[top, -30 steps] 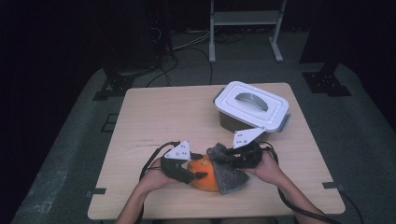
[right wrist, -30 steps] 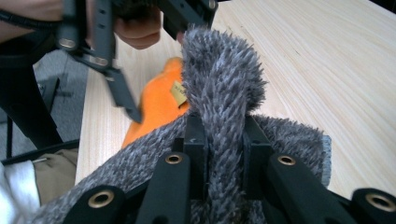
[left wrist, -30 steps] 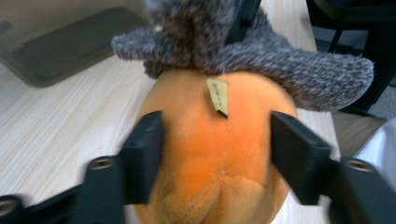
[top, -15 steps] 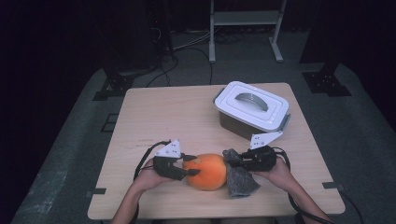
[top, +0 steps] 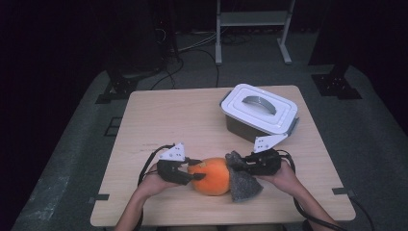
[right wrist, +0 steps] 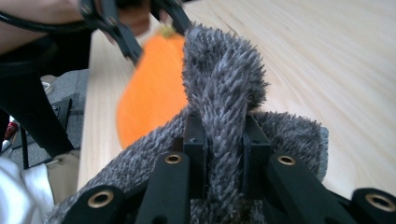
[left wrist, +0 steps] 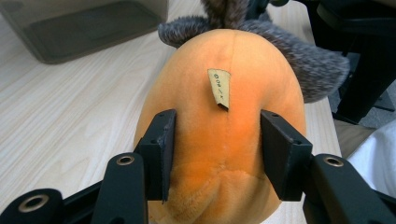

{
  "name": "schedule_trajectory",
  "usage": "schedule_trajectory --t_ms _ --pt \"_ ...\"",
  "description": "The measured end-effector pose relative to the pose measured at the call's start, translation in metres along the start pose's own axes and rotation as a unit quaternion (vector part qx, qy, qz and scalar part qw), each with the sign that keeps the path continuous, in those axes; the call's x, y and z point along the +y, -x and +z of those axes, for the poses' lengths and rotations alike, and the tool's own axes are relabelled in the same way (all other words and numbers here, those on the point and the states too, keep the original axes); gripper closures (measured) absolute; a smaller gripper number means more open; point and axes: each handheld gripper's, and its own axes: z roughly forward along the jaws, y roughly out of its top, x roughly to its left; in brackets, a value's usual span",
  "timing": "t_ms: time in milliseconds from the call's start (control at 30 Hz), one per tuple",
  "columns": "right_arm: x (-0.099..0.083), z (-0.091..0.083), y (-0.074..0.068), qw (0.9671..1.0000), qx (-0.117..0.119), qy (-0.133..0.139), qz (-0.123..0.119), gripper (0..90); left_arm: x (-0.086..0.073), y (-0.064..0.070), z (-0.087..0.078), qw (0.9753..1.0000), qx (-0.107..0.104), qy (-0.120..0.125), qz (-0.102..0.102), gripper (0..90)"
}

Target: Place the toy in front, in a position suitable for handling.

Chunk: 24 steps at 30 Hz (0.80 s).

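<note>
An orange plush toy [top: 211, 175] lies near the table's front edge, with a grey furry piece [top: 243, 183] at its right end. My left gripper [top: 195, 171] comes in from the left. In the left gripper view its jaws press both sides of the orange body [left wrist: 224, 74], which bears a small tan tag; my left gripper [left wrist: 215, 154] is shut on it. My right gripper [top: 235, 166] comes in from the right. In the right gripper view it [right wrist: 224, 154] is shut on a tuft of the grey fur [right wrist: 224, 88], with the orange body [right wrist: 149, 88] behind it.
A grey container with a white handled lid [top: 260, 108] stands at the back right of the wooden table [top: 183, 120], close behind my right hand. It also appears as a dark box [left wrist: 88, 28] in the left gripper view. Cables trail from both grippers.
The two grippers have drawn apart, left going left and right going right. The plush now lies stretched between them, with more of its orange body showing.
</note>
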Motion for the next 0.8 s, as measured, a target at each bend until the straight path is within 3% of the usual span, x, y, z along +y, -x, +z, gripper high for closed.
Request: schedule_trajectory --t_ms 133,200,433,533,633,800 --pt "-0.013 -0.005 0.006 0.9995 -0.015 -0.021 0.016 75.7 0.003 0.002 0.003 1.0000 -0.003 0.000 0.007 49.4" --pt "-0.011 -0.006 0.005 0.9996 -0.015 -0.021 0.013 75.6 0.007 0.006 0.005 0.9999 -0.004 -0.005 0.016 49.3" --pt "0.024 0.001 -0.009 0.9996 0.001 0.004 -0.029 75.6 0.021 0.020 0.014 0.9987 -0.001 -0.021 0.046 48.3" --pt "0.036 0.009 -0.019 0.9986 0.004 0.001 -0.052 75.3 0.024 0.024 0.015 0.9976 0.002 -0.034 0.060 46.8" --pt "0.034 0.015 -0.020 0.9983 -0.001 -0.013 -0.057 75.5 0.022 0.023 0.012 0.9979 -0.002 -0.032 0.056 42.0" --pt "0.016 0.008 -0.009 0.9995 -0.006 -0.004 -0.032 75.6 0.018 0.018 0.009 0.9987 0.010 -0.033 0.038 24.9"
